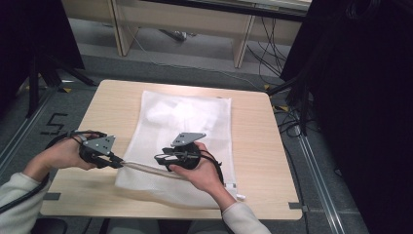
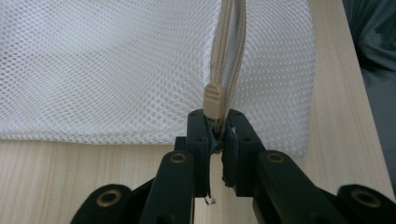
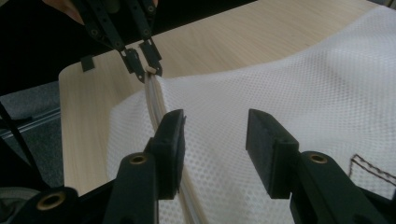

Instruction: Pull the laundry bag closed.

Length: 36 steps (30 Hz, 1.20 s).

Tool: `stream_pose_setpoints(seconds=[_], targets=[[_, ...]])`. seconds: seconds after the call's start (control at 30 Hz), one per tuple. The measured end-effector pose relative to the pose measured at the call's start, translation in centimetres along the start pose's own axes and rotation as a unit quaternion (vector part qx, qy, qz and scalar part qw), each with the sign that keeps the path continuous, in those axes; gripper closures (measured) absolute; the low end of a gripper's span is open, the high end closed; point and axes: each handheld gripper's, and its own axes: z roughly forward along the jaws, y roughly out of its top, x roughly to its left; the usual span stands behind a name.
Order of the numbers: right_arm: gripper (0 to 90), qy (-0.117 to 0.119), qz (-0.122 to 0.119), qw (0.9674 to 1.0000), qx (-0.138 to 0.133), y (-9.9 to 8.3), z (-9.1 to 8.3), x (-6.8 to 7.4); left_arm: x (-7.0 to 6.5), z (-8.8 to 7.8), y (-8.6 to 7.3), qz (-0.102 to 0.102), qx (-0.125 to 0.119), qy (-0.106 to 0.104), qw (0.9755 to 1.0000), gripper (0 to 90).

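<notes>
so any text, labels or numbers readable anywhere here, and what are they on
"5": a large dark numeral marked on the grey floor, left of the table, seen in the high view.
The white mesh bag shows no print; a small tag at its near right corner is too small to read.
The beige zipper pull shows no lettering.

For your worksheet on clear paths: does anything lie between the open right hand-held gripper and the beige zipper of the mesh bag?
Nothing visible does. The right hand-held gripper hangs open just above the mesh bag, with the zipper running past its left jaw. The left hand-held gripper is shut on the zipper's far end, clear of that gap.
</notes>
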Motion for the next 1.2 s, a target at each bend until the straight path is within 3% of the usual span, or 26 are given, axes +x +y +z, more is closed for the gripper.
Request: stream_pose_setpoints(seconds=[0.23,0.33,0.4,0.43,0.47,0.53,0.57,0.6,0.7,0.73,0.77,0.9,1.2], targets=[[62.0,0.021,-0.019,0.9996,0.007,0.7,1.7,0.7,0.0,0.0,0.0,-0.008,0.0,-0.001,1.0,80.8],[62.7,0.022,-0.009,0.9997,-0.001,0.9,2.0,1.0,0.0,0.0,0.1,-0.008,0.001,-0.002,1.0,80.8],[63.0,0.026,-0.024,0.9994,0.002,1.3,2.2,1.0,0.0,-0.1,0.1,-0.002,-0.001,0.0,1.0,80.8],[63.8,0.032,-0.013,0.9994,0.004,1.5,2.5,1.2,0.0,-0.1,0.1,-0.005,-0.001,0.0,1.0,80.9],[64.4,0.028,-0.026,0.9993,-0.006,1.6,2.8,1.2,0.0,-0.1,0.1,-0.005,-0.001,0.0,1.0,80.9],[65.0,0.033,-0.023,0.9992,0.003,1.7,2.8,1.2,0.1,0.0,0.2,-0.006,-0.002,0.001,1.0,80.9],[66.2,0.034,-0.008,0.9994,0.0,1.8,3.2,1.5,0.1,-0.1,0.2,-0.005,-0.002,0.001,1.0,80.9],[66.6,0.038,-0.018,0.9991,0.008,1.9,3.2,1.4,0.1,-0.1,0.2,-0.005,-0.002,0.001,1.0,80.9],[67.8,0.039,-0.007,0.9992,0.008,1.9,3.5,1.6,0.1,-0.1,0.3,-0.004,0.0,0.001,1.0,80.9],[69.3,0.042,-0.021,0.9988,0.01,2.0,3.8,1.4,0.2,-0.1,0.3,-0.003,0.002,0.0,1.0,81.0],[69.8,0.046,-0.007,0.9988,0.015,2.0,3.8,1.6,0.2,-0.1,0.3,-0.003,0.003,0.001,1.0,80.9],[70.8,0.055,-0.002,0.9984,0.015,2.3,4.3,1.9,0.1,-0.1,0.4,-0.01,0.0,0.002,0.9999,80.9],[73.1,0.078,-0.009,0.9965,0.03,3.6,7.0,2.9,0.1,-0.1,0.5,-0.009,0.004,0.003,0.9999,80.9]])
